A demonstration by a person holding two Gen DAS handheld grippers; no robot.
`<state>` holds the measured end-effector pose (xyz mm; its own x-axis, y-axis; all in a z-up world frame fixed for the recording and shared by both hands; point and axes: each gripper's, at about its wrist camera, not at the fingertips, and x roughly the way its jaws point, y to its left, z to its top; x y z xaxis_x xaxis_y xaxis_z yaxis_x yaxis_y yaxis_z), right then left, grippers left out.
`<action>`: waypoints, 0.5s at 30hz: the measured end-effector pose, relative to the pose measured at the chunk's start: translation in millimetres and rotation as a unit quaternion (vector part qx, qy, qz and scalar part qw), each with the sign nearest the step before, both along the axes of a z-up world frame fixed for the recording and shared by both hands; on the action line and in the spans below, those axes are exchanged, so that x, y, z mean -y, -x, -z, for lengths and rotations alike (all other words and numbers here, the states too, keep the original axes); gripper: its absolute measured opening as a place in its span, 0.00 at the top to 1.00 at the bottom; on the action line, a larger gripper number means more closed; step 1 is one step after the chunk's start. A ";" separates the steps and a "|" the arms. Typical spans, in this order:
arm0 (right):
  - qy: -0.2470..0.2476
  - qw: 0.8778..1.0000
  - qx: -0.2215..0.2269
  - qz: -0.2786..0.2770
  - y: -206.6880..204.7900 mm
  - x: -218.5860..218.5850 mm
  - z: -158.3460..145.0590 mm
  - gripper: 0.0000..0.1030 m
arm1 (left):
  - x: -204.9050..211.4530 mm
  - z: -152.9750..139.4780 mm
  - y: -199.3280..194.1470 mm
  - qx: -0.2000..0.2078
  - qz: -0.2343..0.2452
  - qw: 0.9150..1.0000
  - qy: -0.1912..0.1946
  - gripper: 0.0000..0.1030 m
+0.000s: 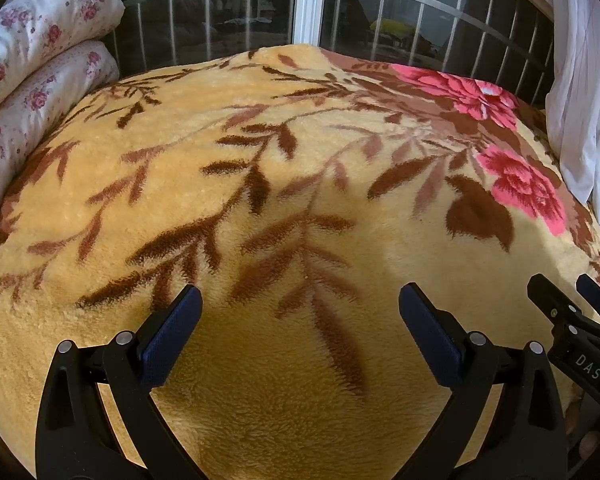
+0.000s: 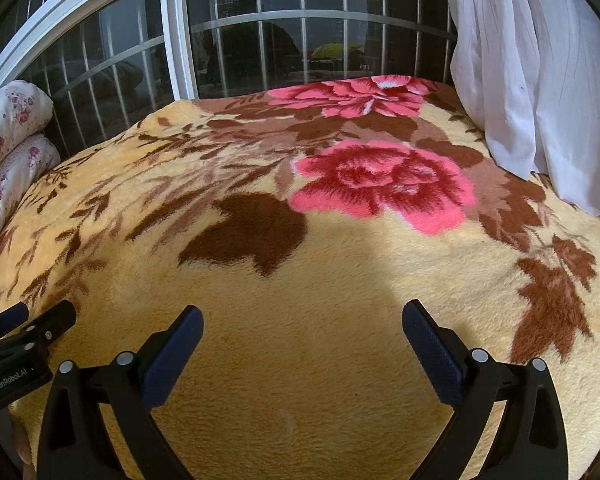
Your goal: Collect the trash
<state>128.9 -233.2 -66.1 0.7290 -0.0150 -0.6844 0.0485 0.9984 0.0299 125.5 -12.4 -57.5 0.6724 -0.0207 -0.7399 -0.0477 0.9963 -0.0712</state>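
Jaws of left gripper (image 1: pixel 300 300) and right gripper (image 2: pixel 302 320) wide, empty, above blanket (image 1: pixel 300 160)

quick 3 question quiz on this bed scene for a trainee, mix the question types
1. True or false: both the left gripper and the right gripper are open and hold nothing.
2. Which lies at the left edge of the fluffy yellow floral blanket? A) folded white quilt with small pink flowers B) a cardboard box C) a lamp
3. Fill in: a sheer white ___ hangs at the right.

Key: 1 true; 2 A; 3 curtain
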 end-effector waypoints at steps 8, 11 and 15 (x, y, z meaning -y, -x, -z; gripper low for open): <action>0.000 1.000 0.000 -0.001 -0.1 0.0 -0.1 0.04 | 1.5 0.4 -0.2 0.000 -0.002 1.000 -0.004 0.07; 0.000 1.000 0.000 -0.002 -0.4 0.6 -0.2 0.04 | 4.7 -1.8 2.4 0.014 -0.007 1.000 -0.021 0.07; -0.001 1.000 0.000 -0.002 -0.8 1.0 -0.1 0.04 | 16.8 -6.3 7.4 0.036 0.002 0.997 -0.061 0.07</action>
<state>129.6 -234.2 -66.0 0.7285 -0.0102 -0.6849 0.0442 0.9985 0.0321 118.1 -29.1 -51.2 0.7239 0.0647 -0.6869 -0.0432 0.9979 0.0485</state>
